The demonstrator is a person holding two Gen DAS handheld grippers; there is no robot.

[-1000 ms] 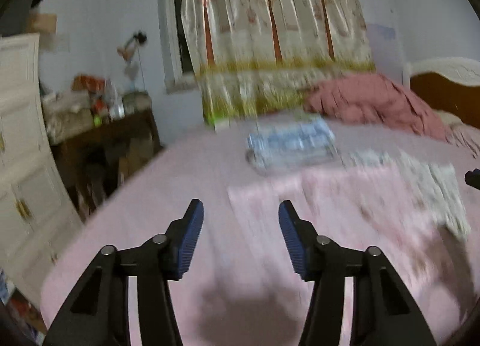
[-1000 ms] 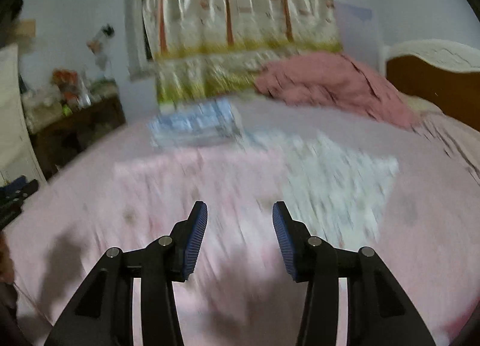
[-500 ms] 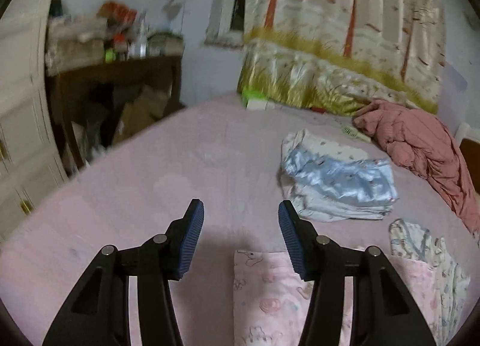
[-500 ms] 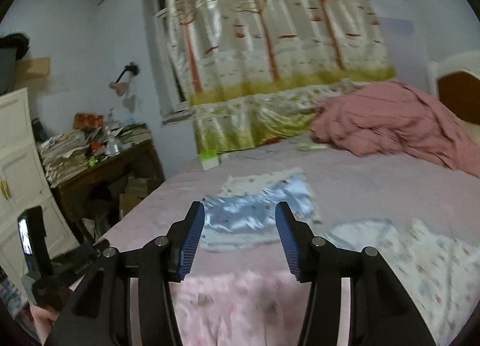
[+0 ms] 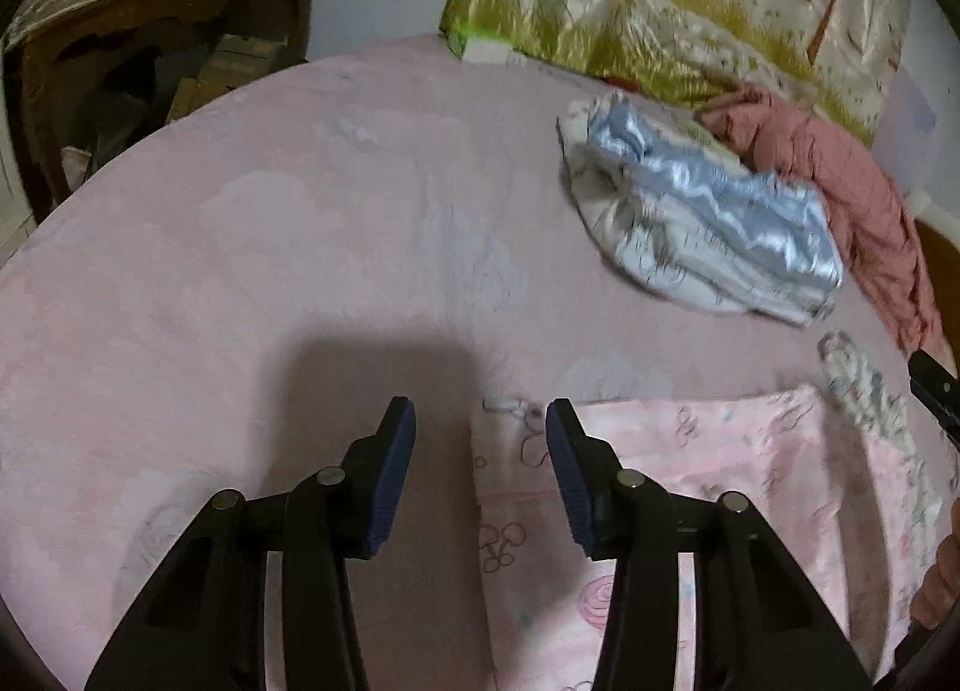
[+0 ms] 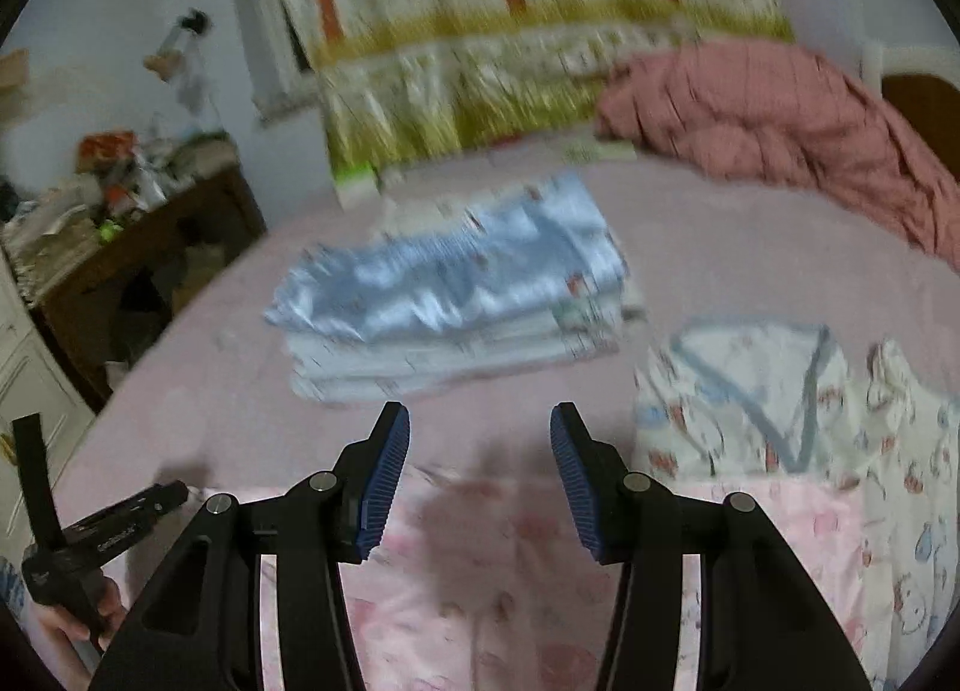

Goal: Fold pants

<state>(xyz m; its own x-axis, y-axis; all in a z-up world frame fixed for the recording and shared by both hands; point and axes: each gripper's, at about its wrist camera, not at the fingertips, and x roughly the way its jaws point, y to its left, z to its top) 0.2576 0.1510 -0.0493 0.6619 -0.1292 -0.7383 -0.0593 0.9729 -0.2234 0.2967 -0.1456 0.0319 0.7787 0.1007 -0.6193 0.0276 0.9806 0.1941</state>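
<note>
Both grippers dropped twd pink pants [image 5: 690, 481], L gripper [image 5: 480, 421] closing.

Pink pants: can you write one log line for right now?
pink pants: flat on bed | left gripper: closing, empty, at corner | right gripper: open, empty

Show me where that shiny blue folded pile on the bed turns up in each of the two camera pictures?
Left wrist view: the blue folded pile lies upper right, far beyond the fingers.
Right wrist view: the same pile sits centre, just above the fingertips, blurred.
Shared landmark: the rumpled pink quilt lies to the pile's right in both.
</note>
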